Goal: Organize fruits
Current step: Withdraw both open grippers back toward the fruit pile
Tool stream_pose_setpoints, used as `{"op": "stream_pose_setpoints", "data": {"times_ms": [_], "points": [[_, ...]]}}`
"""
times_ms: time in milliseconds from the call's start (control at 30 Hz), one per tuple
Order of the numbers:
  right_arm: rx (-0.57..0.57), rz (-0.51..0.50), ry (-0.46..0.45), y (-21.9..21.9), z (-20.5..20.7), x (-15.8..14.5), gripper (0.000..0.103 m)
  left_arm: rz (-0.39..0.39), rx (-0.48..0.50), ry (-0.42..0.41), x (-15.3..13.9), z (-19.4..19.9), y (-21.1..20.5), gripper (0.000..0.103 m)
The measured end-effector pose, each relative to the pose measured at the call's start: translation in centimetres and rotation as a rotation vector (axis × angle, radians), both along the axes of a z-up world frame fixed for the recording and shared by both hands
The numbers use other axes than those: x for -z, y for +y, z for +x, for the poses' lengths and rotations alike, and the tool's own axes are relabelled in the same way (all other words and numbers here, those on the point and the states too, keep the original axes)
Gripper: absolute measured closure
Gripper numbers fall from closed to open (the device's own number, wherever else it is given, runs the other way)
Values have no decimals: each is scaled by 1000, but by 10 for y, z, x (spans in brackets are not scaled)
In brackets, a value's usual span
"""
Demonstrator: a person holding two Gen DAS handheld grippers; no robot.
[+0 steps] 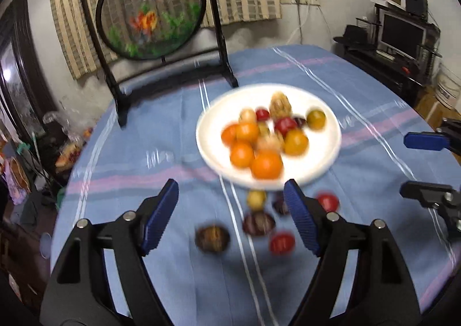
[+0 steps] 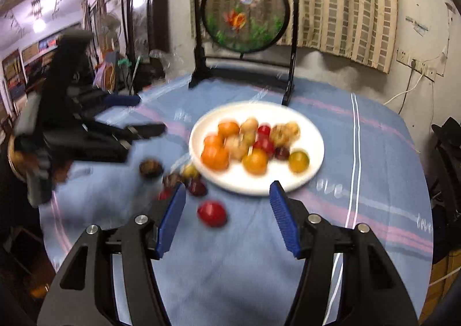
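Note:
A white plate (image 1: 322,164) holds several oranges, red, yellow and brown fruits; it also shows in the right wrist view (image 2: 312,136). Several loose fruits lie on the cloth in front of it: a dark brown one (image 1: 212,238), a dark purple one (image 1: 258,223), a red one (image 1: 281,243), a yellow one (image 1: 256,199). My left gripper (image 1: 230,216) is open and empty above them. My right gripper (image 2: 227,222) is open and empty, with a red fruit (image 2: 212,213) lying between its fingers. Both views are blurred.
A round table with a blue striped cloth (image 1: 288,282) carries a black-framed round fish screen (image 1: 151,9) at the back. The right gripper shows at the right edge of the left wrist view (image 1: 429,170). The left gripper shows at the left in the right wrist view (image 2: 86,136).

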State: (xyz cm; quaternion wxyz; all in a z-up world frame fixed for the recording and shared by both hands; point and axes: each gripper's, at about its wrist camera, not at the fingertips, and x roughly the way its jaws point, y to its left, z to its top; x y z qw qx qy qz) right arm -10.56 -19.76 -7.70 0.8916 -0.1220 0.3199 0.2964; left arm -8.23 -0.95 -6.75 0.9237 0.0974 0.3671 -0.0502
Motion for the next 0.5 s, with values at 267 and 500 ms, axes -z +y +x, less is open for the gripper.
{"op": "stream_pose_setpoints", "data": {"times_ms": [267,500], "points": [[-31,-180,40,26,-11,66,41,-57,-14,108,44,-50,23,26],[-27,-194,94,61,39,80,41,-54,-20,115,49,-55,32,26]]}}
